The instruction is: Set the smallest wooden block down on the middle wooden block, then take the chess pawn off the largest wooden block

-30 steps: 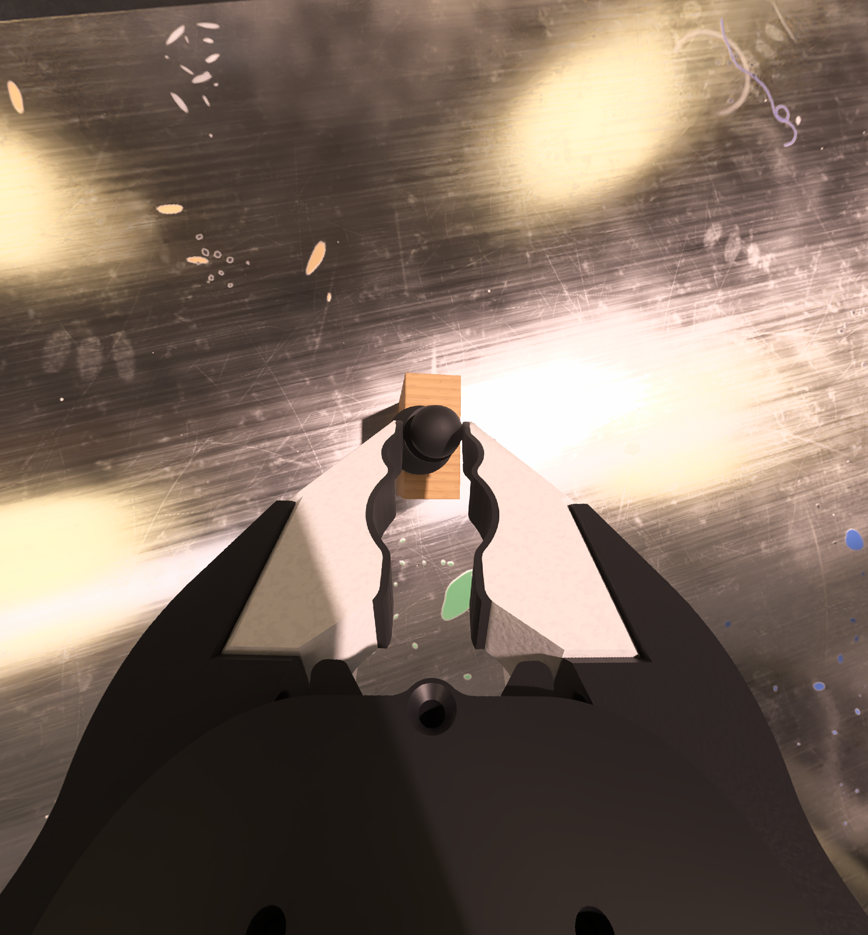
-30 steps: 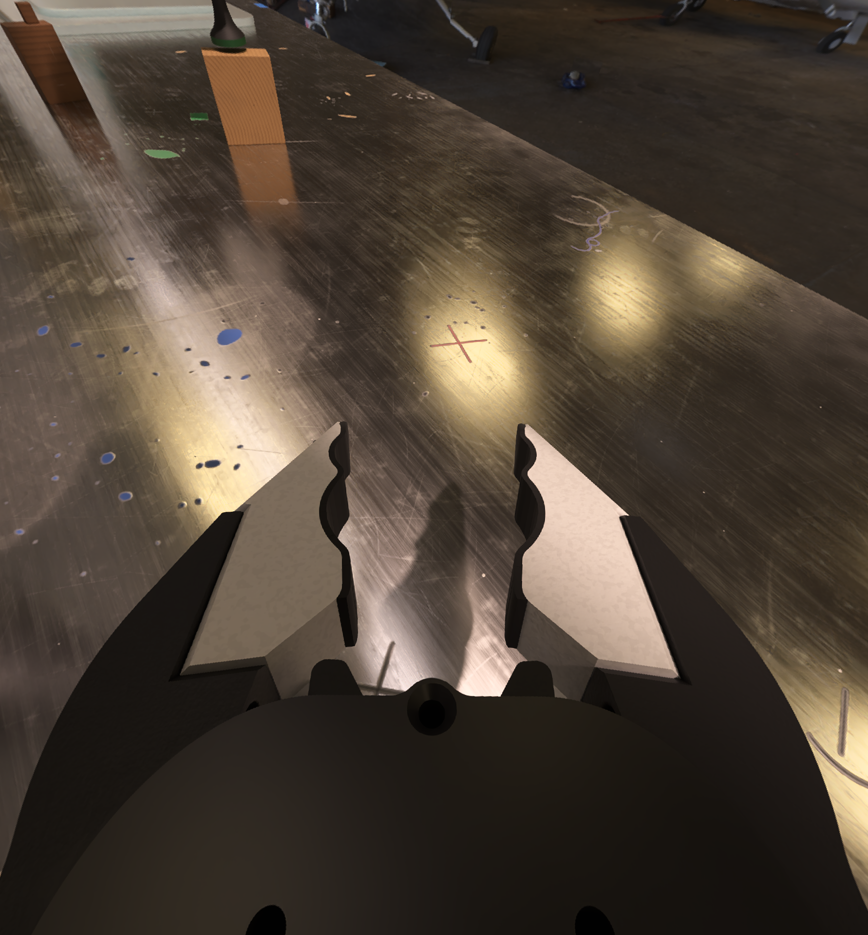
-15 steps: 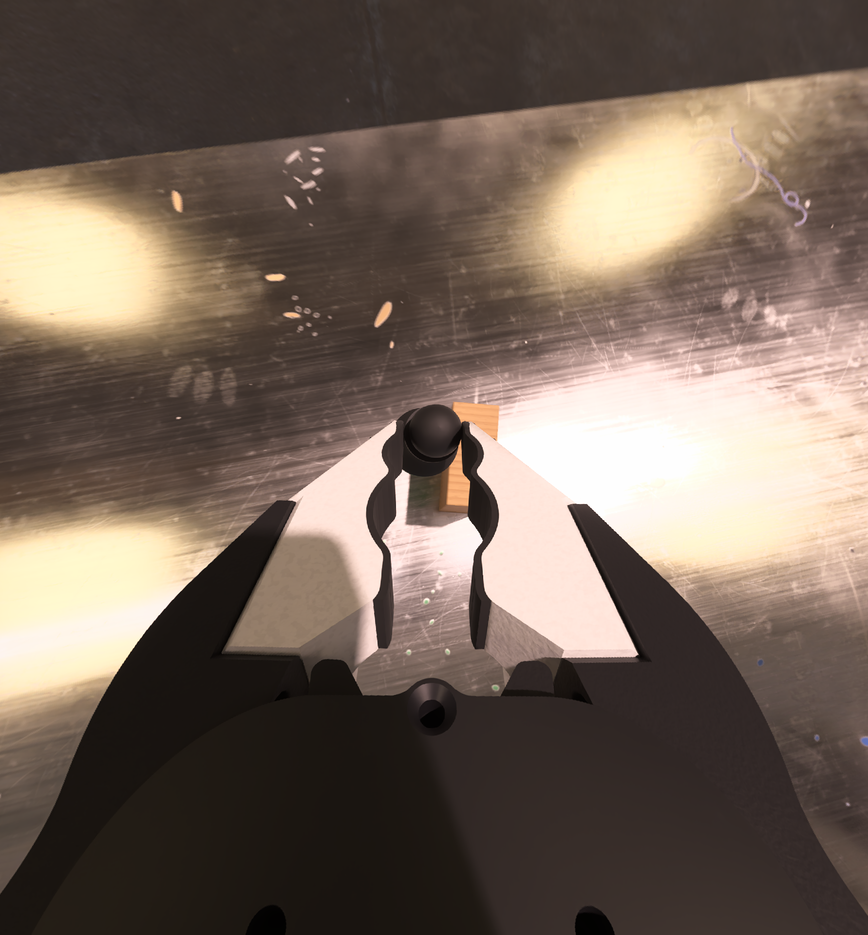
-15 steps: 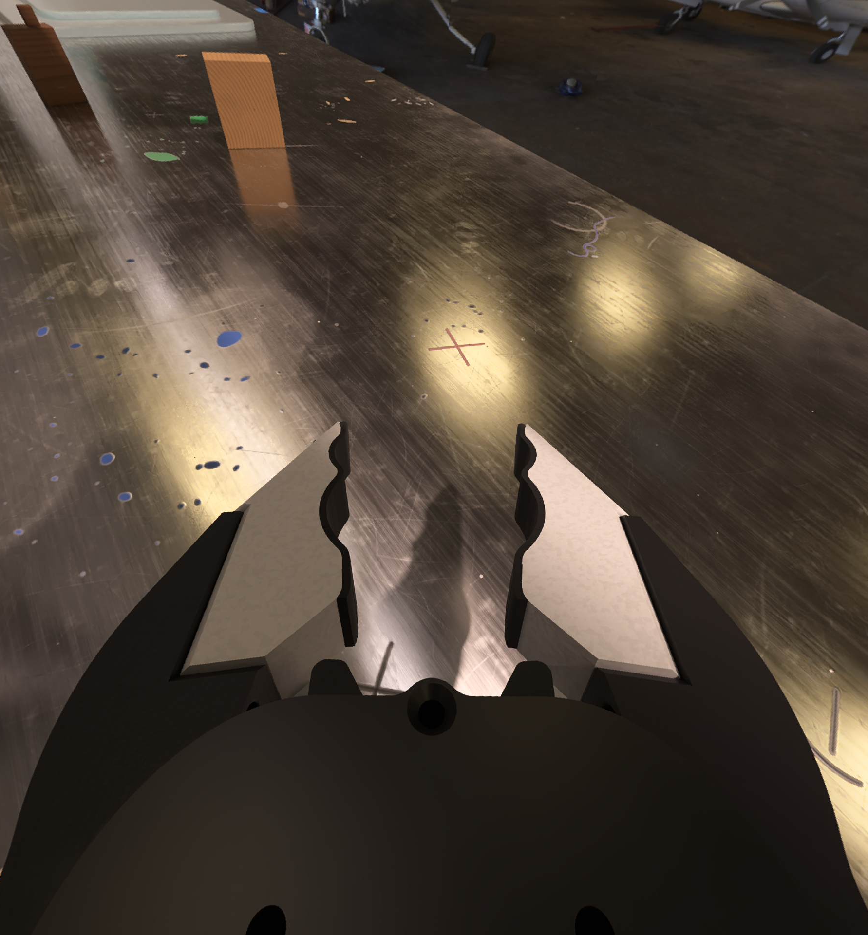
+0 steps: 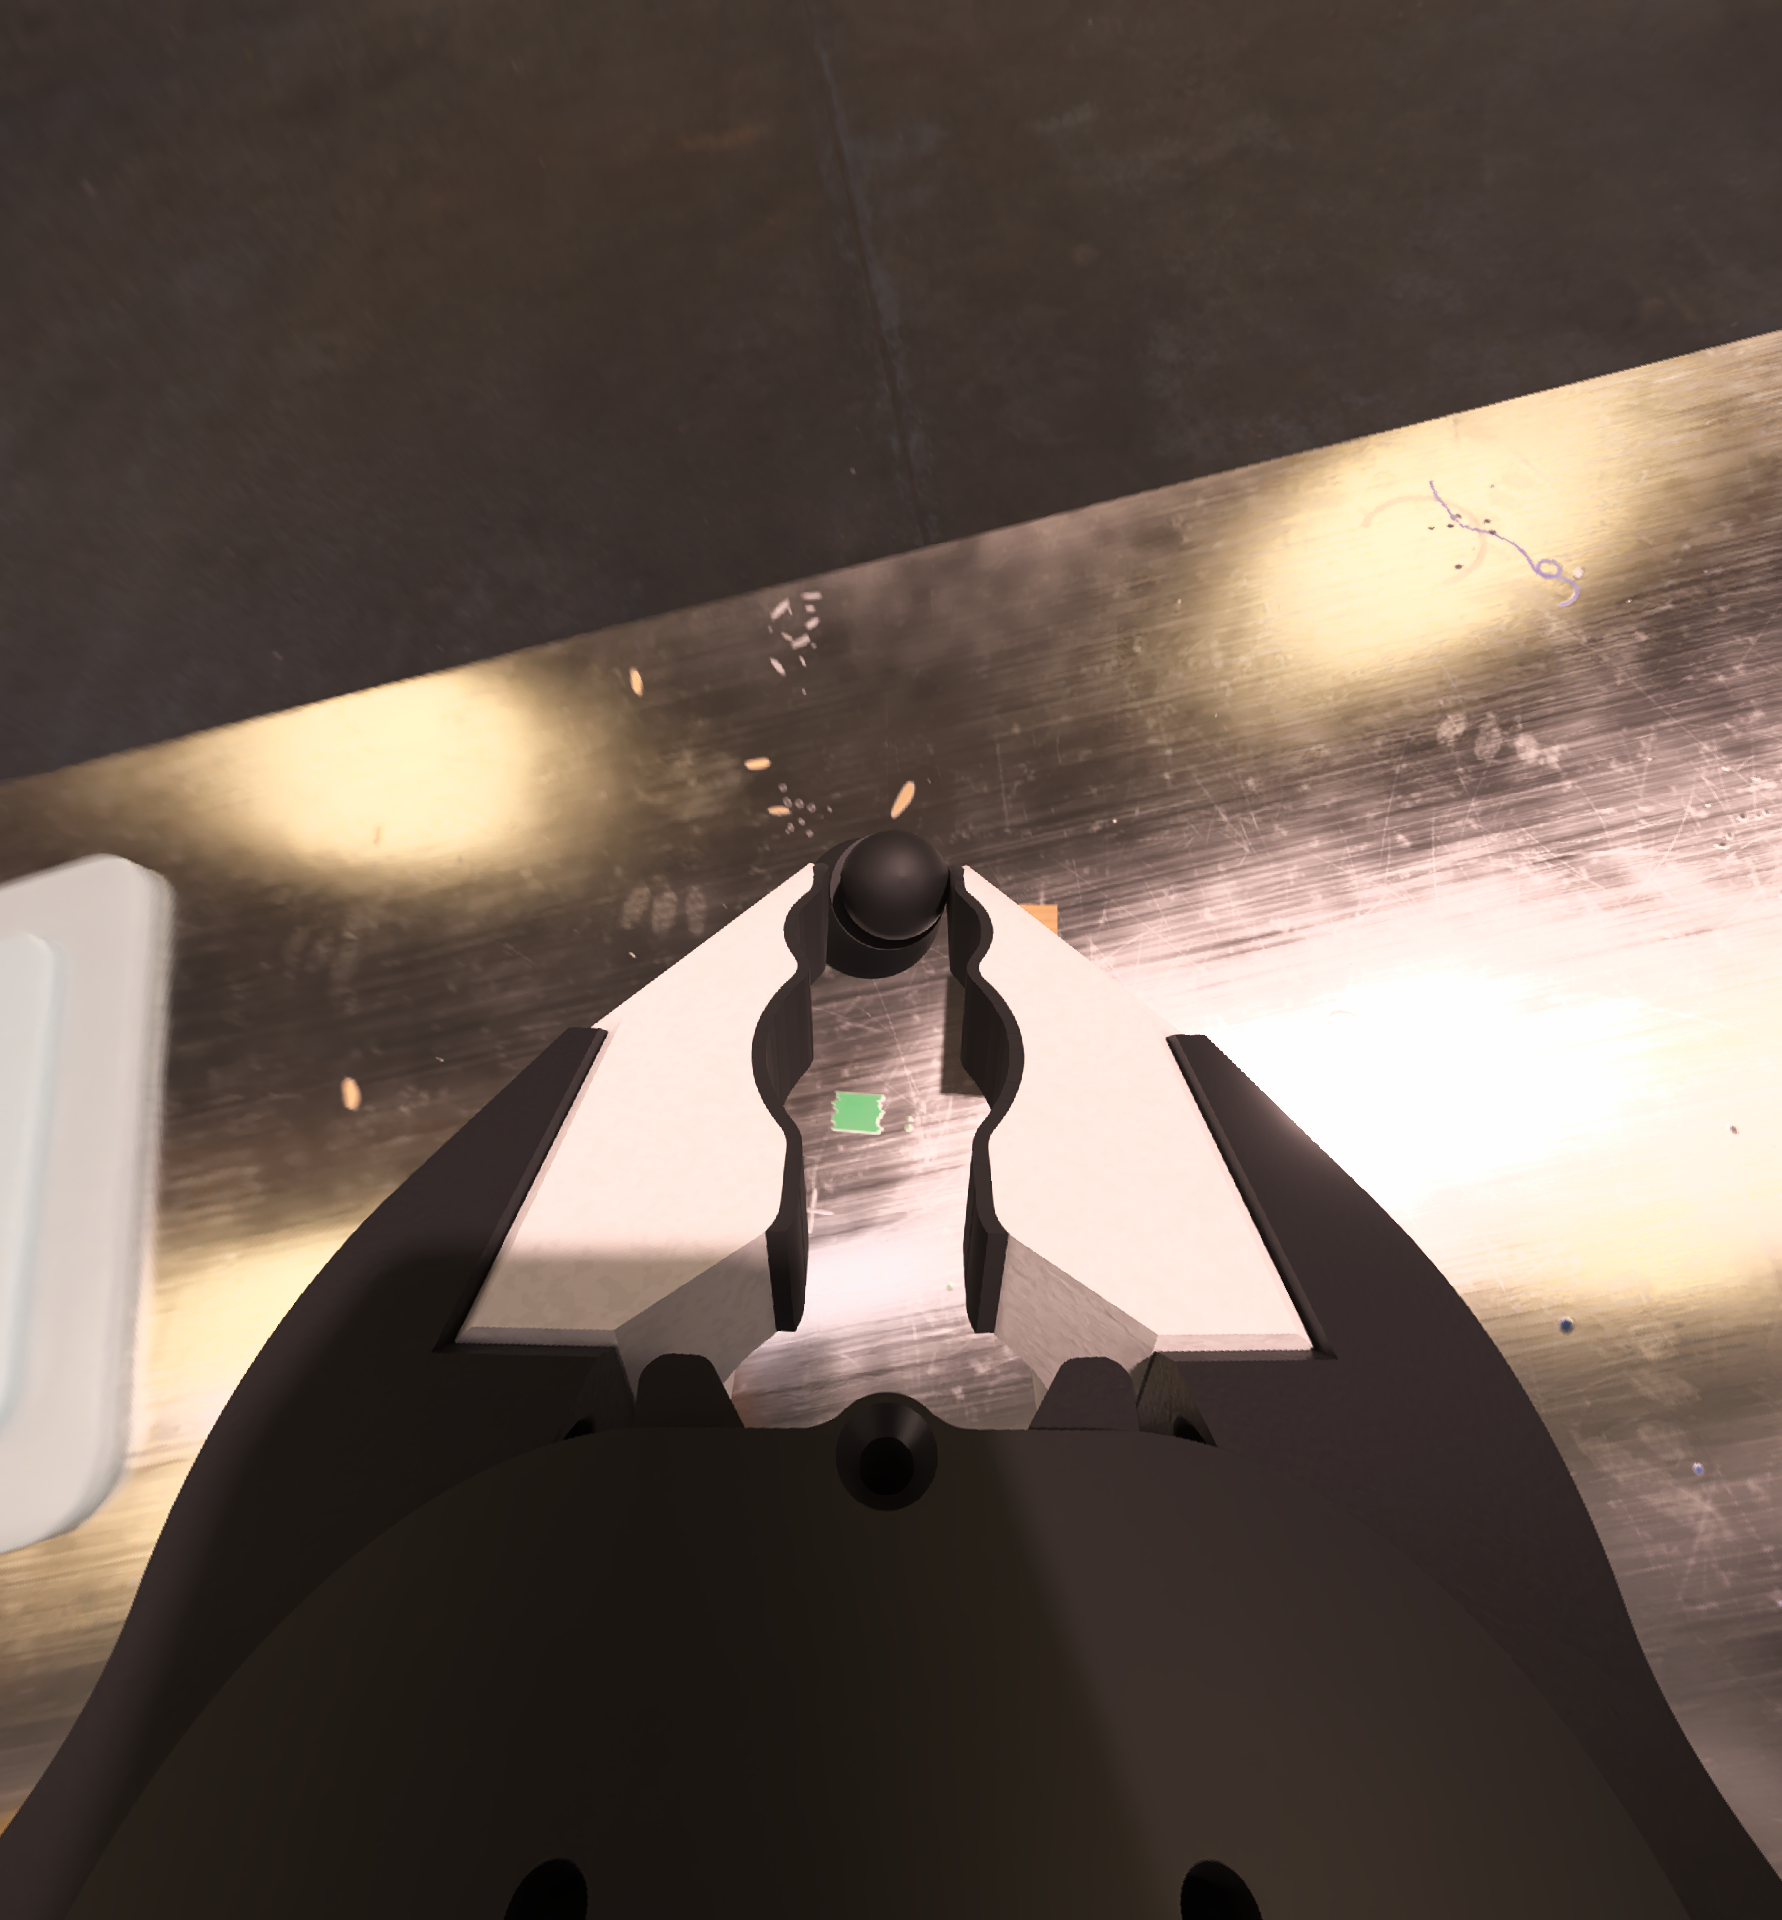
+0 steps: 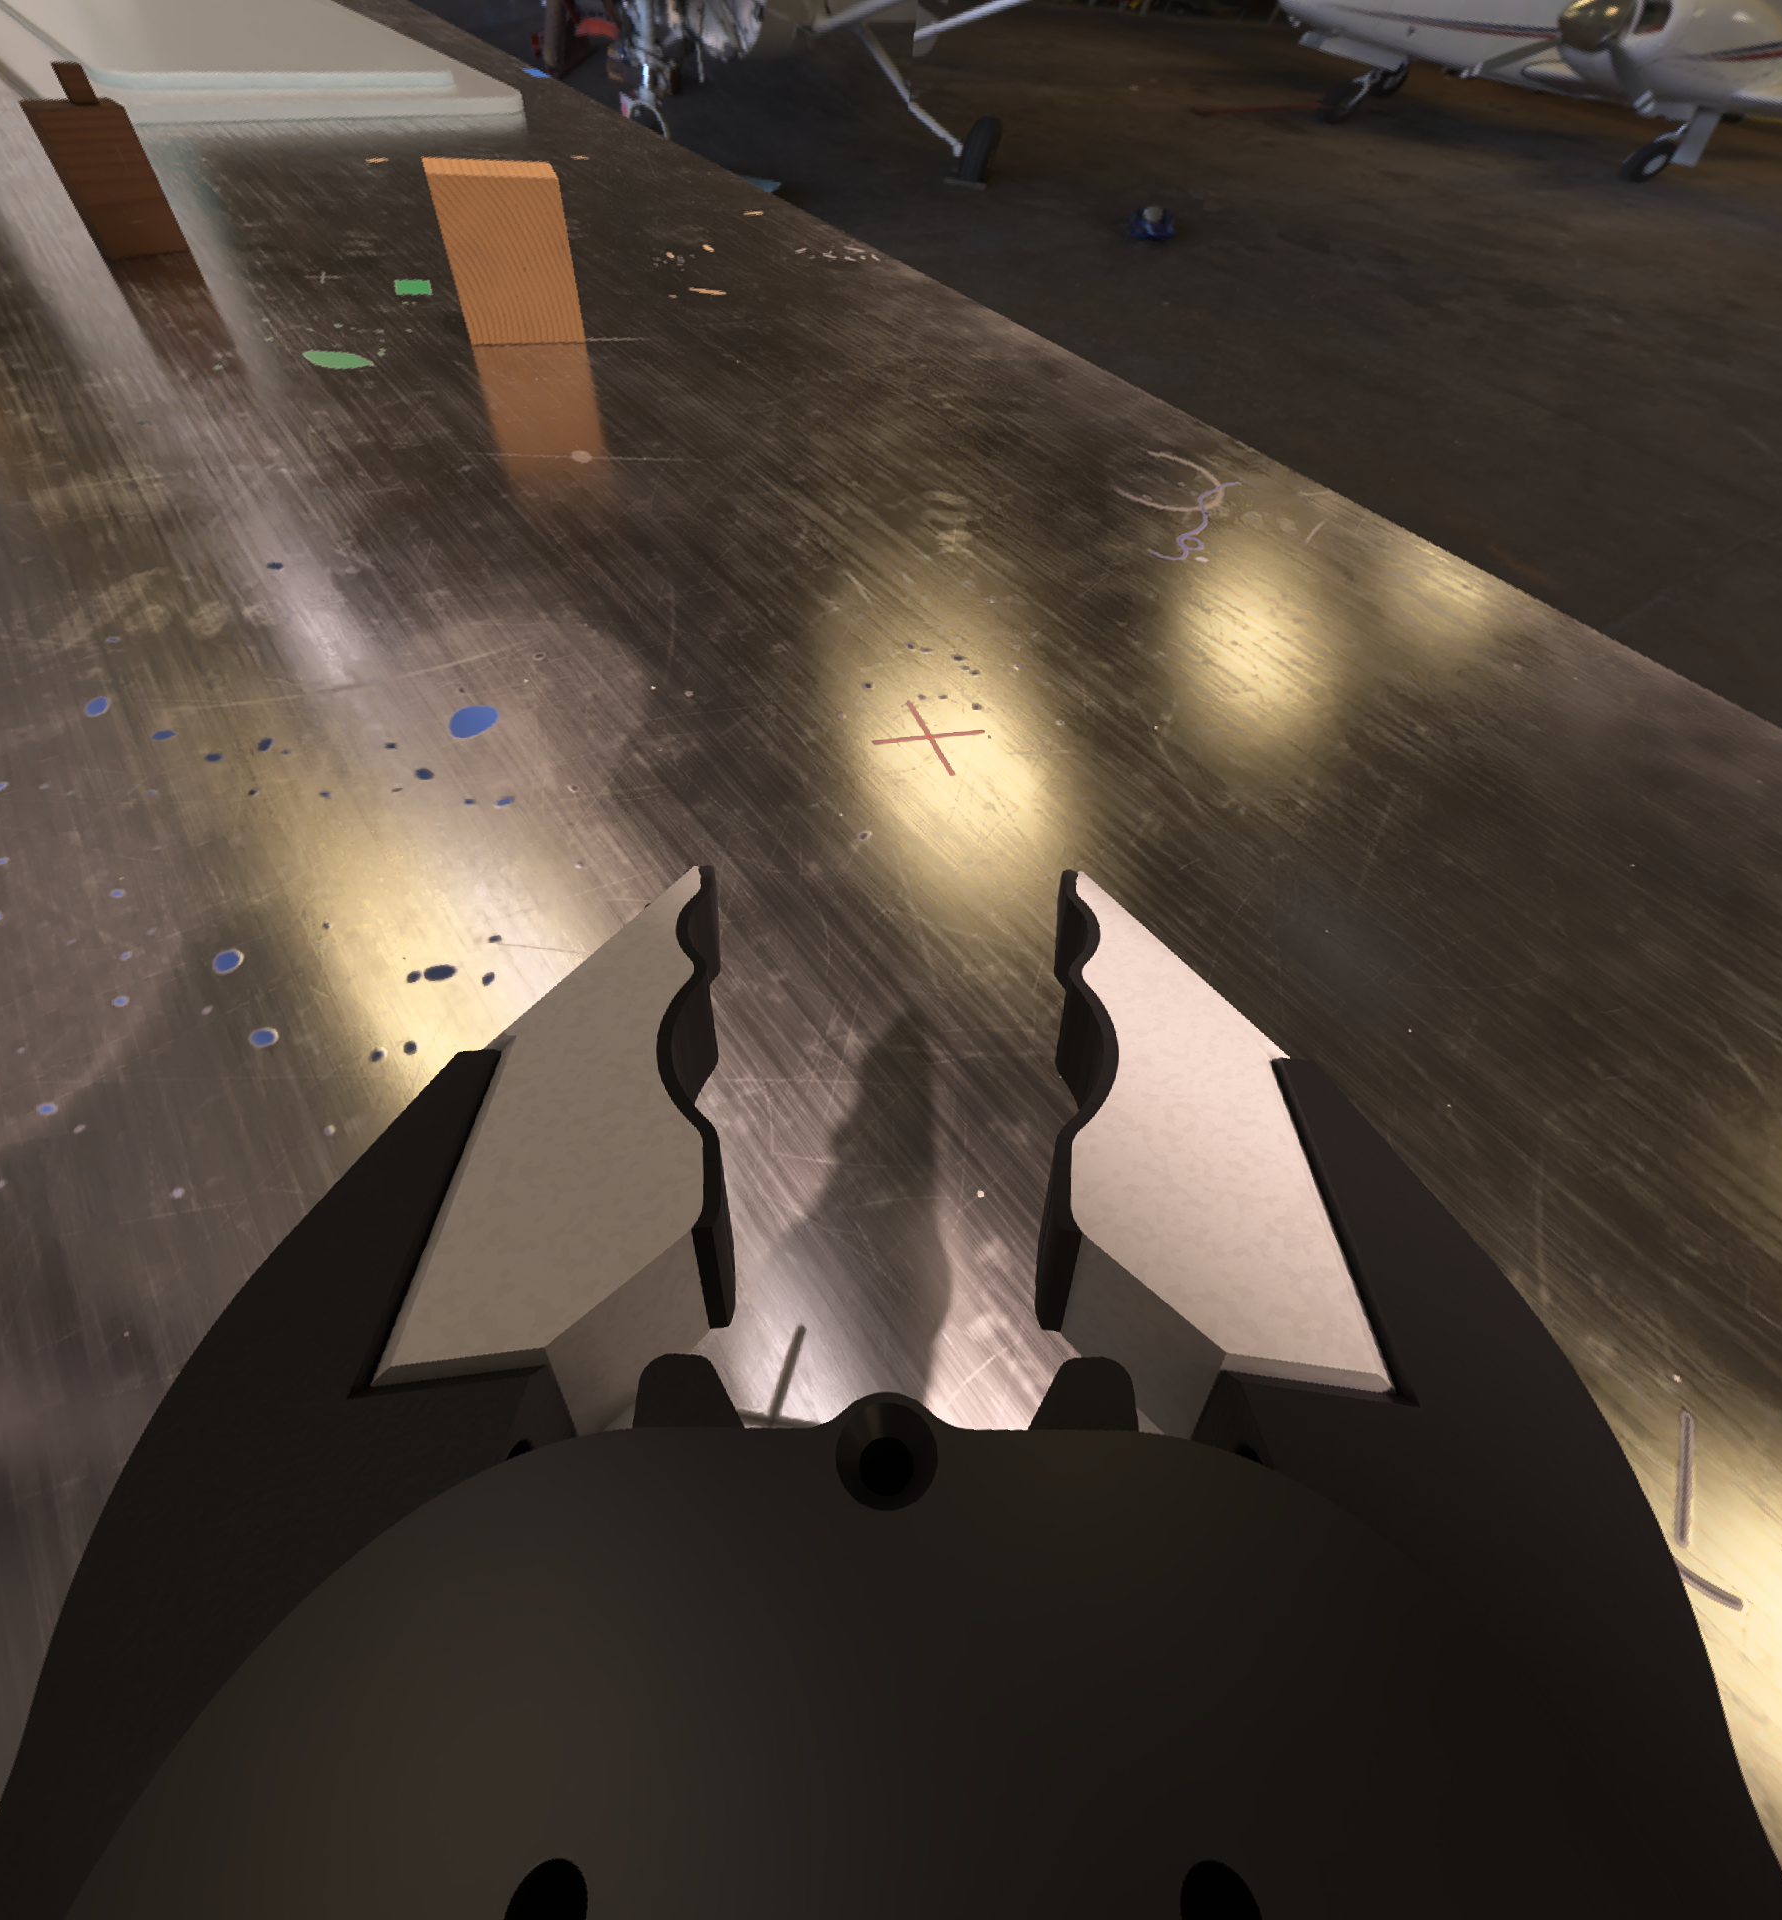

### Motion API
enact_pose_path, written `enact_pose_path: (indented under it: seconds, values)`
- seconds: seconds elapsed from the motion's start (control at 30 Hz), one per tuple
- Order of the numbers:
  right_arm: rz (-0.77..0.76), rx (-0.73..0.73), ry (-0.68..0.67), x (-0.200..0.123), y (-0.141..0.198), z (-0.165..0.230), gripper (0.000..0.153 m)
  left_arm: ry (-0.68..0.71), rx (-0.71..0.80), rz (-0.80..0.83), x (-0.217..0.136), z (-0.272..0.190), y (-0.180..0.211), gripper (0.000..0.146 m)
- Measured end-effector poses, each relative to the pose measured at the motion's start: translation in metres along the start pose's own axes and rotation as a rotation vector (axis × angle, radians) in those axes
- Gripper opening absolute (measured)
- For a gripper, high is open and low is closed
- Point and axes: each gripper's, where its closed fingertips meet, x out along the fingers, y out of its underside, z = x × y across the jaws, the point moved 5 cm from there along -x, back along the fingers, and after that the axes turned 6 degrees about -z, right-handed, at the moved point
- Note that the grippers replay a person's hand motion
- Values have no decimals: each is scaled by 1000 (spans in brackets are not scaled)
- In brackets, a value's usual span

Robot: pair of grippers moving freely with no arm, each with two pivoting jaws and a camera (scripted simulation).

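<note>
My left gripper (image 5: 889, 904) is shut on the black chess pawn (image 5: 891, 891), gripping its neck, and holds it above the metal table. A corner of the largest wooden block (image 5: 1043, 918) peeks out past my right finger. In the right wrist view that tall light block (image 6: 508, 249) stands bare at the far left. The darker middle block (image 6: 102, 177) stands farther left with the smallest block (image 6: 74, 83) on top. My right gripper (image 6: 887, 899) is open and empty, low over the table.
A white tray (image 5: 87, 1143) lies at the left in the left wrist view and at the far end in the right wrist view (image 6: 274, 73). The table's far edge (image 5: 866, 566) is close. A red cross mark (image 6: 928, 736) and paint spots dot the surface.
My left gripper has lifted the pawn off the largest block and carried it up and to the left; the block has slid behind my right finger. The right gripper has stayed still.
</note>
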Motion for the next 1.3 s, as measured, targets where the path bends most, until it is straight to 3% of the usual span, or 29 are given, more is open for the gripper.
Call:
enact_pose_path:
  seconds: [0.2,0.4,0.6,0.77,1.07,1.3]
  values:
    - [-6,5,5,-1,-1,-1,65,16,142,-72,-39,-40,-50,22]
    - [-17,18,6,-2,-1,-3,65,188,328,-106,-41,-141,-72,22]
    - [-13,31,16,-3,1,-8,64,307,558,-90,-4,-254,-57,22]
    - [-22,38,17,-4,1,-9,64,431,584,-62,41,-322,-35,22]
    - [-16,30,21,-4,1,-10,64,376,741,-82,122,-395,5,22]
    - [-15,31,25,-5,2,-12,64,397,792,-56,152,-427,36,22]
